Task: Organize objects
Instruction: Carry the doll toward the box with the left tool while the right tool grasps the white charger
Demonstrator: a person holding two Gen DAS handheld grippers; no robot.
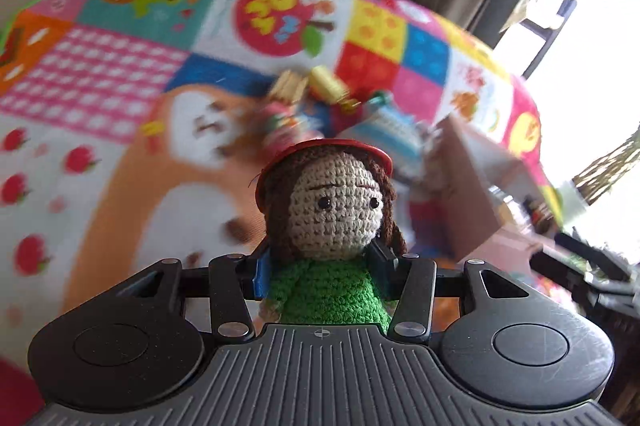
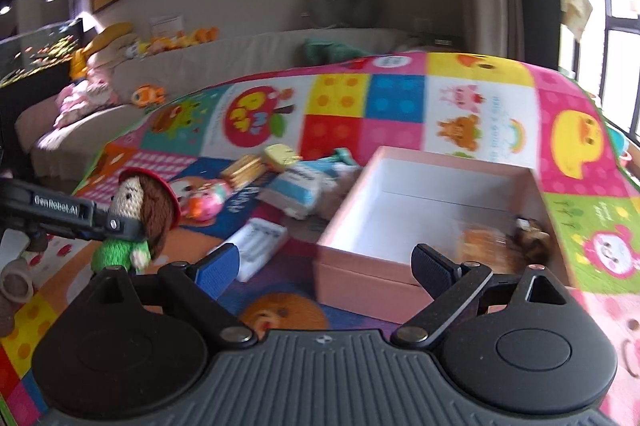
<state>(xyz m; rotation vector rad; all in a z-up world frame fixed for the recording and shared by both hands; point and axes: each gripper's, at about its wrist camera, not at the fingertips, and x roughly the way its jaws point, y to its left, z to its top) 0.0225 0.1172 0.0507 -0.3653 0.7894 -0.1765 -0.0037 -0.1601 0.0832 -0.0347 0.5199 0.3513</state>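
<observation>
My left gripper [image 1: 320, 272] is shut on a crochet doll [image 1: 334, 210] with brown hair, a red hat and a green dress, held above the play mat. The right wrist view shows the same doll [image 2: 140, 214] in the left gripper [image 2: 120, 226] at the left. My right gripper [image 2: 326, 266] is open and empty, hovering near the front left corner of a pink box [image 2: 400, 274] with a white inside. The box holds a clear snack packet [image 2: 486, 240] and a brown furry thing [image 2: 534, 238]. The box also shows blurred in the left wrist view [image 1: 476, 194].
A colourful play mat [image 2: 400, 98] covers the floor. Several loose items lie on it: yellow packets [image 2: 280, 156], a blue-white pack [image 2: 296, 186], a white pack [image 2: 260, 246], a pink toy [image 2: 204, 202]. A sofa [image 2: 240, 54] stands behind, windows at the right.
</observation>
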